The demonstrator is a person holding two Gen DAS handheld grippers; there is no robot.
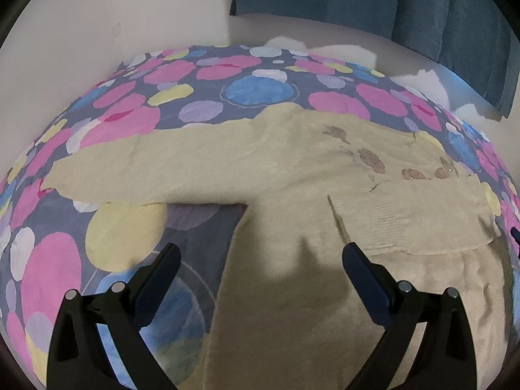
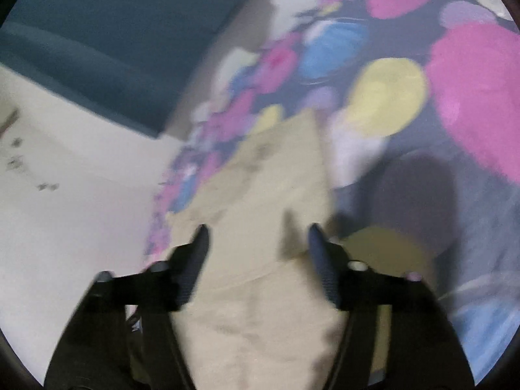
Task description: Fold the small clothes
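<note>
A cream knitted sweater [image 1: 292, 175] with small brown motifs lies flat on a bed sheet with coloured circles [image 1: 123, 120]. Its left sleeve [image 1: 136, 169] stretches out to the left; the right sleeve [image 1: 419, 217] is folded across the body. My left gripper [image 1: 260, 253] is open and empty, hovering over the sweater's lower body. In the blurred right wrist view, my right gripper [image 2: 256, 230] is open and empty above the sweater [image 2: 260, 195], near the bed's edge.
A white wall [image 1: 97, 26] stands behind the bed at the left and a dark blue curtain [image 1: 390, 0] hangs at the back right. The right wrist view shows pale floor [image 2: 71, 214] beside the bed and the curtain [image 2: 113, 32].
</note>
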